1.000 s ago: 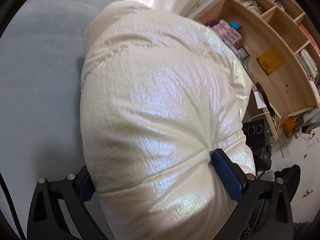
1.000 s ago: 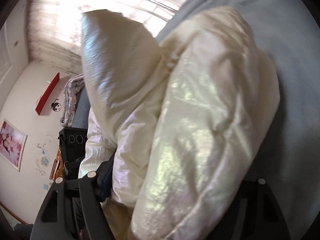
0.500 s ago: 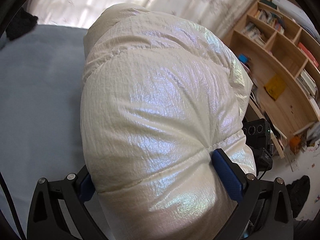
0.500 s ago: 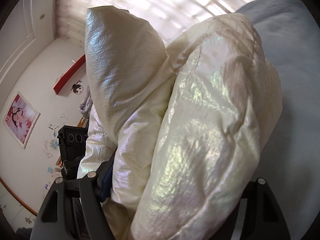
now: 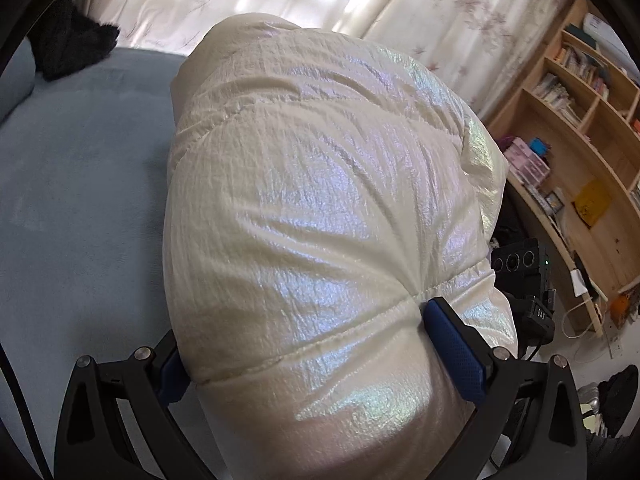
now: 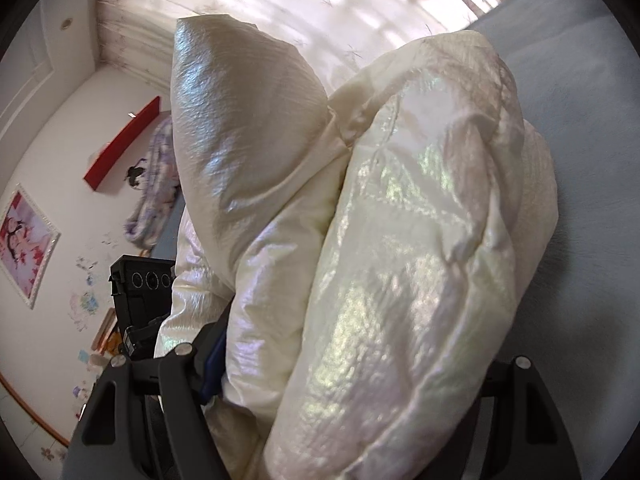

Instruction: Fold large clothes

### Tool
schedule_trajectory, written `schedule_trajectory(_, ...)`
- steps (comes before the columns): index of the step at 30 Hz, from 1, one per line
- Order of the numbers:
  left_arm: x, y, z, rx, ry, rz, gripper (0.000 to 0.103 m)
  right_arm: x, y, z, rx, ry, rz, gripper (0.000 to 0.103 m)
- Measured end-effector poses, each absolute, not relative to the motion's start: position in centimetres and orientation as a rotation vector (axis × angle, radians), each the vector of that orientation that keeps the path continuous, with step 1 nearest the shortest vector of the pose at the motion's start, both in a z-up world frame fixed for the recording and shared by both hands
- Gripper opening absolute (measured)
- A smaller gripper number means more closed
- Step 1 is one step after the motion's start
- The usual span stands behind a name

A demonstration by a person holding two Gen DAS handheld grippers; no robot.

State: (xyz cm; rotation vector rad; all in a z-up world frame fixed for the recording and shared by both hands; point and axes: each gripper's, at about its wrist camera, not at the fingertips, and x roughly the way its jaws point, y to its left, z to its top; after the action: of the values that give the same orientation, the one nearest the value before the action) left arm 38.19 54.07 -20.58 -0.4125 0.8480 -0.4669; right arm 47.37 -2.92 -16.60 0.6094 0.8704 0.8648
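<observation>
A puffy cream jacket with a pearly sheen (image 5: 320, 208) fills the left wrist view, bundled and held up over the blue-grey bed (image 5: 80, 184). My left gripper (image 5: 312, 344) is shut on a thick fold of it, blue pads (image 5: 454, 352) pressing in from both sides. In the right wrist view the same jacket (image 6: 400, 240) hangs in thick folds. My right gripper (image 6: 352, 376) is shut on it; its left pad (image 6: 212, 368) shows, the right one is hidden by fabric.
A wooden bookshelf (image 5: 580, 152) with books stands right of the bed. A black device (image 5: 520, 260) hangs beside the jacket. A black furry item (image 5: 72, 44) lies at the bed's far left. Curtains (image 6: 320, 4) cover the window behind.
Both grippers have lifted and tilted upward with the jacket; more curtain and wall now show behind it. The grips have not changed.
</observation>
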Motion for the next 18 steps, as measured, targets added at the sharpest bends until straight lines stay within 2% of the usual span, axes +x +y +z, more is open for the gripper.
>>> schedule_trajectory(1, 40.4, 50.8, -21.0, -0.416, 0.867, -0.449, 0.101, 47.9, -3.2, -18.0, 0.608, 0.882, 0.856, 0.074)
schedule_trajectory(4, 41.3, 52.5, -24.7, -0.424, 0.911, -0.412, 0.103, 49.1, -1.7, -21.5, 0.601, 0.909, 0.836, 0.075)
schedule_trajectory(8, 40.8, 55.5, -26.8, -0.463, 0.877, -0.392, 0.103, 48.9, -1.4, -23.2, 0.598, 0.878, 0.834, 0.084)
schedule_trajectory(13, 39.0, 54.2, -25.1, -0.402, 0.870, -0.316, 0.103, 48.9, -0.1, -21.7, 0.546, 0.910, 0.776, 0.090)
schedule_trajectory(18, 36.5, 52.0, -21.6, -0.284, 0.876, -0.176, 0.103, 46.9, -2.2, -19.6, 0.461, 0.947, 0.668, 0.090)
